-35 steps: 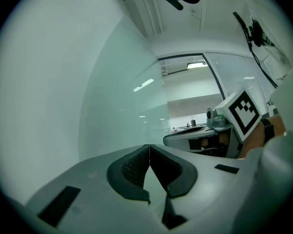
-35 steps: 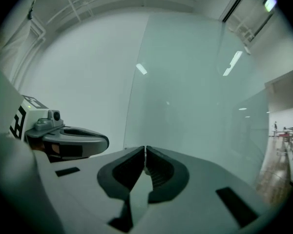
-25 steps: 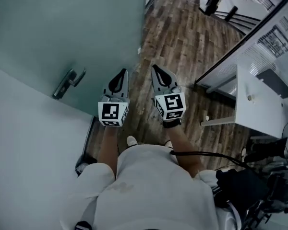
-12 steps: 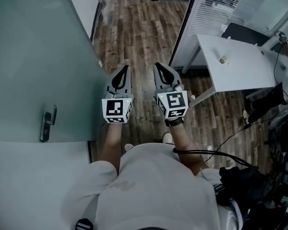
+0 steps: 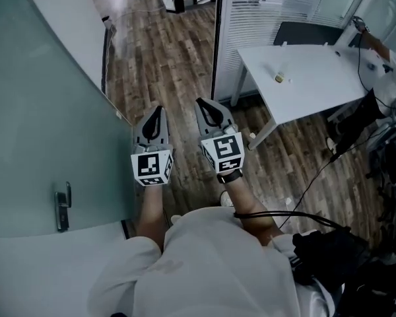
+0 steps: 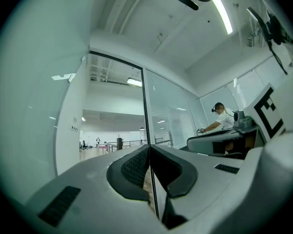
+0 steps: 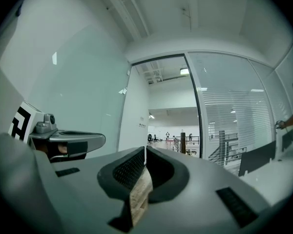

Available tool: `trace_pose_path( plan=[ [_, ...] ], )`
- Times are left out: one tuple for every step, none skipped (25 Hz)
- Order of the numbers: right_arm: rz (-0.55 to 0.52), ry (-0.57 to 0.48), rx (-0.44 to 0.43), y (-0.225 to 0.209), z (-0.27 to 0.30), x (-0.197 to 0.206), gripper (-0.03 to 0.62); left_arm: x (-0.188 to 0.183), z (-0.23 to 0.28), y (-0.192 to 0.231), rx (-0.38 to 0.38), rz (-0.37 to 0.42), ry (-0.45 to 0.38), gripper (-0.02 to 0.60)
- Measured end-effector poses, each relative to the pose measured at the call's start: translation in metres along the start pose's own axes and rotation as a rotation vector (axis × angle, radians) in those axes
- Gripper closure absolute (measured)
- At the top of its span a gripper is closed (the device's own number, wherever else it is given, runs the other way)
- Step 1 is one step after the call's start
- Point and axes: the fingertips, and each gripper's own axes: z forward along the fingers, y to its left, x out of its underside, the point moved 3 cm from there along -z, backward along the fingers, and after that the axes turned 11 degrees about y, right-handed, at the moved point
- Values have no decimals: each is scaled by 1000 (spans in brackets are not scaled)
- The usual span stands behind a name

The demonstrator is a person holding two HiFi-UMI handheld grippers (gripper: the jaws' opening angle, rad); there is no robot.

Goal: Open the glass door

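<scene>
Head view: a frosted, pale-green glass door (image 5: 46, 111) fills the left, its slim metal handle (image 5: 63, 205) well apart from both claws. The grey left claw (image 5: 156, 111) and right claw (image 5: 203, 104), each with a black-and-white marker cube, hover over the wood-plank floor (image 5: 165, 51). A white bench (image 5: 303, 78) stands at right.

Left gripper view: the ribbed black pads (image 6: 134, 167) meet, empty; the door is at left.

Right gripper view: the claw is closed on nothing, with the door at left.

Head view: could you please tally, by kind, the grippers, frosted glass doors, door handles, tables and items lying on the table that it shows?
Grippers: 2 (left gripper, right gripper)
Frosted glass door: 1
Door handle: 1
White table: 1
Small item on the table: 1
Total: 6
</scene>
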Motion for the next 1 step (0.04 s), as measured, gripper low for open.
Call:
trace_pose_path(
  plan=[
    [-3, -1, -1, -6, -2, 0, 579, 0, 5, -5, -1, -6, -2, 577]
  ],
)
